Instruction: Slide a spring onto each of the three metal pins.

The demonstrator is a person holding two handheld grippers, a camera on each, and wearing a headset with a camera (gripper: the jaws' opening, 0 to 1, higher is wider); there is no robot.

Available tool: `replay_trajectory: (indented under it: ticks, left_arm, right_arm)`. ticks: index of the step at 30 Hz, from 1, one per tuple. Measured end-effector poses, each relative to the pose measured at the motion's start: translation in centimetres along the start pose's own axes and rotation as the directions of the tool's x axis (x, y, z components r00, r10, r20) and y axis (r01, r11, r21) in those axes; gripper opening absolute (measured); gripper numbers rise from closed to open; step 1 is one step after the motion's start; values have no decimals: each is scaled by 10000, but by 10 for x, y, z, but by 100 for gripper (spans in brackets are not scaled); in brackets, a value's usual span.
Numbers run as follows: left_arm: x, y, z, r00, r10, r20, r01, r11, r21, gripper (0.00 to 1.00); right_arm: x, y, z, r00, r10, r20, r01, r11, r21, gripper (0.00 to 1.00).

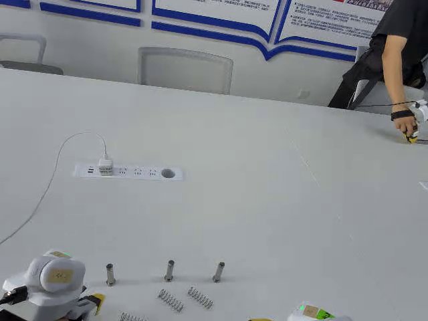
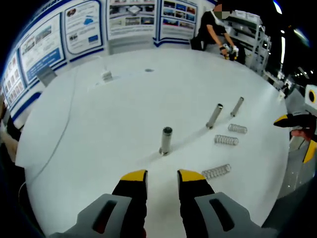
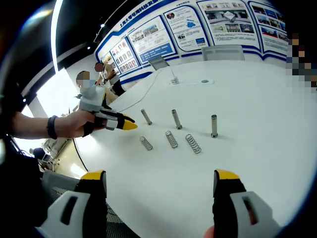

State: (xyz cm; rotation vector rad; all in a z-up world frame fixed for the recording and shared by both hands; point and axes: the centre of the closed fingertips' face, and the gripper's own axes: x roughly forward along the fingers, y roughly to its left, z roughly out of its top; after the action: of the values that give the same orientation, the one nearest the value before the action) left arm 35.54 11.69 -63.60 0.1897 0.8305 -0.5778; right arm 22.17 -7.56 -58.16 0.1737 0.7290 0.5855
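Evidently both empty — right gripper (image 3: 159,175) wide apart, left gripper (image 2: 162,174) narrowly parted (seemingly).

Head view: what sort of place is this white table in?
Probably a meeting or training room: a large white table with a power strip on it, an office chair at its far side, and blue-bordered display posters on the wall.
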Motion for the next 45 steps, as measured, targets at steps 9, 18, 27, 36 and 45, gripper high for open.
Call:
replay_trajectory:
  ticks: [9,18,27,36,45]
  left_arm:
    - [-11,-4,-20,9997,-183,-162,182,9998,-59,30]
    - [-22,-12,-30,9988,-474,-134,477,9987,171,36]
    - [-37,-21,-28,9969,-767,159,764,9969,189,42]
    - [-51,-26,-23,9930,-1070,504,1063,9942,164,49]
    - [-64,-40,-24,9870,-1462,663,1432,9885,478,57]
  right_arm:
    - [4,1,-3,9999,77,-66,-77,10000,23,91]
    - [5,2,-7,9998,119,-133,-119,9999,32,91]
    - [6,2,-6,9999,146,-89,-146,9999,42,91]
    - [7,4,-6,9998,198,-86,-197,9998,36,91]
    - [9,7,-5,9996,266,-102,-266,9996,12,91]
